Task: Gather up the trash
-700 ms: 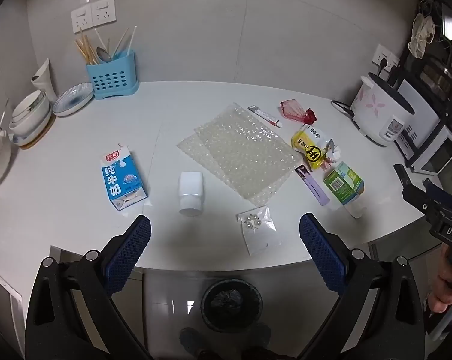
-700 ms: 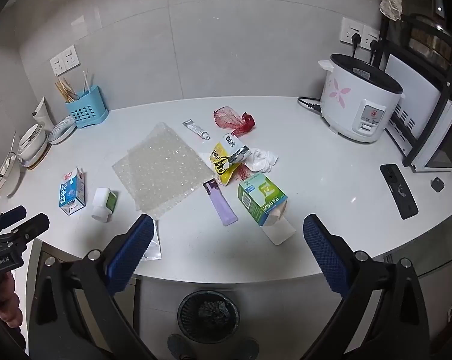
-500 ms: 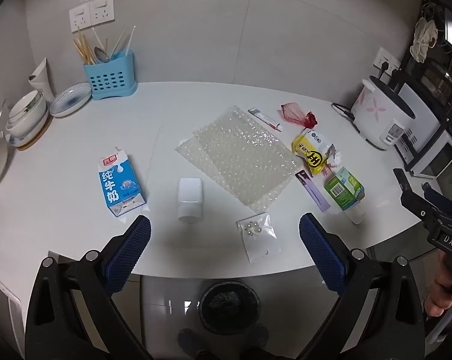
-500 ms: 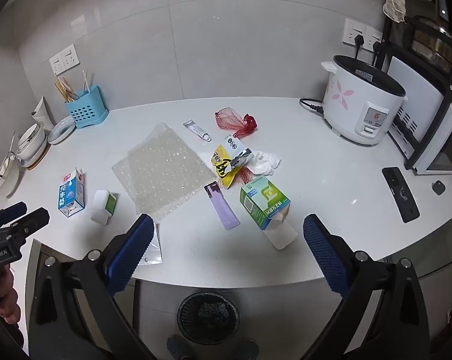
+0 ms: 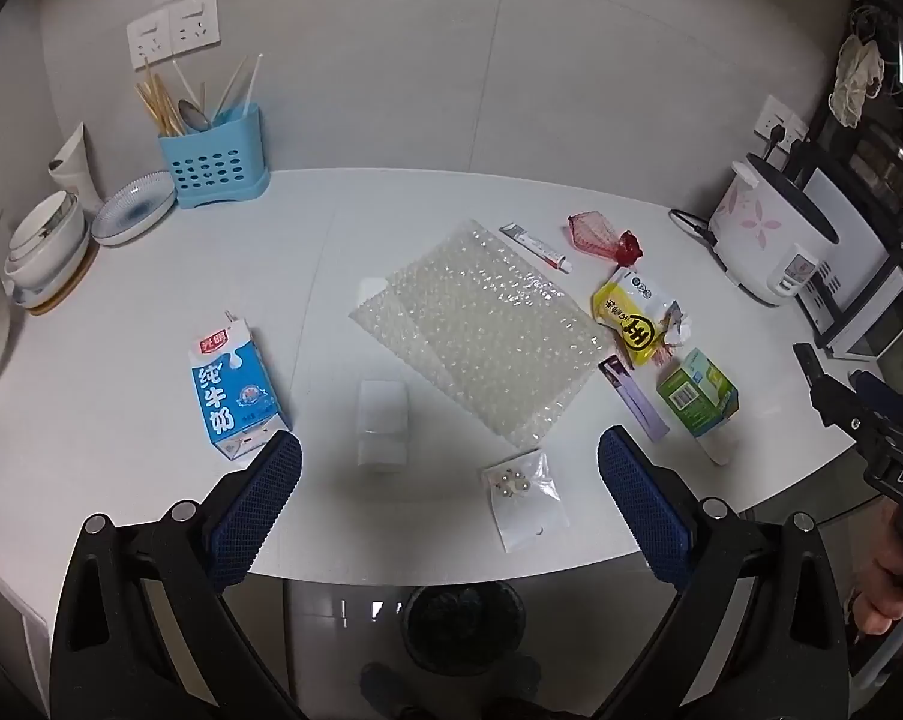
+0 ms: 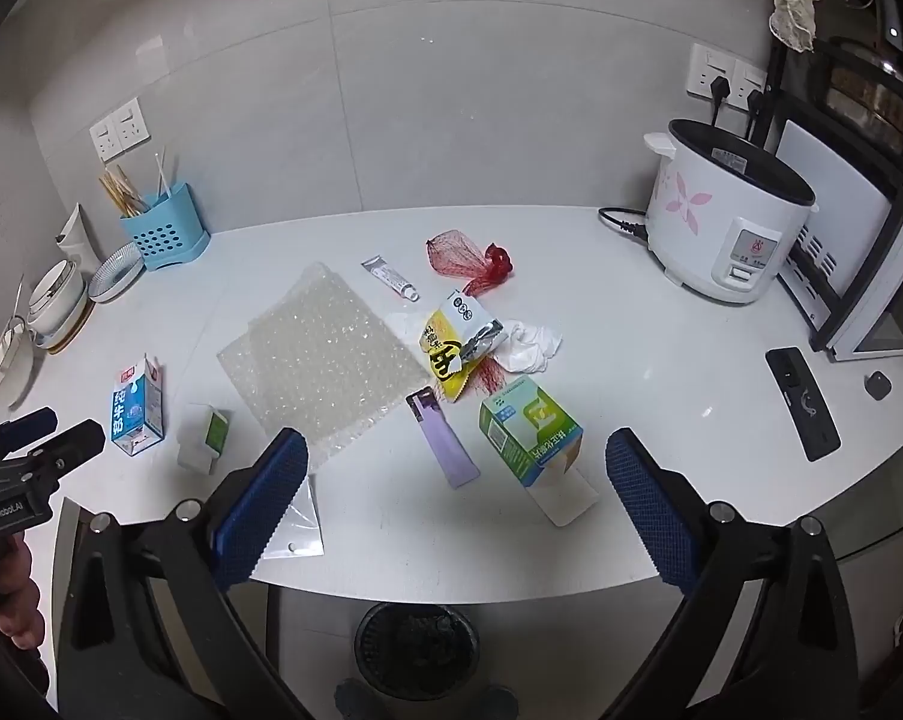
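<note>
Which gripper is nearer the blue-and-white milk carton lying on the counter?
Left. The left gripper hovers open with one fingertip right beside the blue-and-white milk carton. The right gripper is open over the green-and-white box, well across the white counter.

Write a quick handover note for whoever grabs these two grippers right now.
Left gripper and right gripper: both open, empty, hovering above the counter's near edge.
Trash on the counter: milk carton, bubble wrap, yellow snack bag, green box, purple packet, red mesh bag.
Bin on the floor below.
Done: no item gripped.
Left: everything.
</note>
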### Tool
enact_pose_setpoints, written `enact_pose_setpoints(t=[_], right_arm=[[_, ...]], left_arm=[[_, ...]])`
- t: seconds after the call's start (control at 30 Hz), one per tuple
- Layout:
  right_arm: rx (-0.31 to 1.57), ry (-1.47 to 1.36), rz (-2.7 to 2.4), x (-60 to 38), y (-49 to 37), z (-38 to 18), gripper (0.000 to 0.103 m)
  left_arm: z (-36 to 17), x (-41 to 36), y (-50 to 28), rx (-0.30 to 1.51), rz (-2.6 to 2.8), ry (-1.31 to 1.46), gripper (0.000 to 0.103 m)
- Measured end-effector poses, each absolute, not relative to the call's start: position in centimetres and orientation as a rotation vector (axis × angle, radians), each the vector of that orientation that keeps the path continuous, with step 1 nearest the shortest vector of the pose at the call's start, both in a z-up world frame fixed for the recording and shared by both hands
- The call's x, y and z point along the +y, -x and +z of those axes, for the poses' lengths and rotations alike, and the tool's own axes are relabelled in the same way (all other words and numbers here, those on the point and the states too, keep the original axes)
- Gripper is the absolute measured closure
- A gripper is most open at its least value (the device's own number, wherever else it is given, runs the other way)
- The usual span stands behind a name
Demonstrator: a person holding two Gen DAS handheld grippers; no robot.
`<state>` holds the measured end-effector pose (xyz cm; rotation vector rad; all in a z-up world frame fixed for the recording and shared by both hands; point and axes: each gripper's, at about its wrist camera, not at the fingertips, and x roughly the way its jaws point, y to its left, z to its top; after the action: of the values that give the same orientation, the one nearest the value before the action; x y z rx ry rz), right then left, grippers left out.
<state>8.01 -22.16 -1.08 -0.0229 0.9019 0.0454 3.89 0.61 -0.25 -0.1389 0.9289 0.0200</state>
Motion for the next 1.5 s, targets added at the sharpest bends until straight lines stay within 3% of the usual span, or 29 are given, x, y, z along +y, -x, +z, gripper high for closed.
enact_pose_setpoints(t=[1.5], right_arm=[[0.879,0.032,0.051,-21.7,-5.8,0.6,0.008]], left_arm=[[1.9,0.3,-1.4,0.904,0.019,0.132,0.006]])
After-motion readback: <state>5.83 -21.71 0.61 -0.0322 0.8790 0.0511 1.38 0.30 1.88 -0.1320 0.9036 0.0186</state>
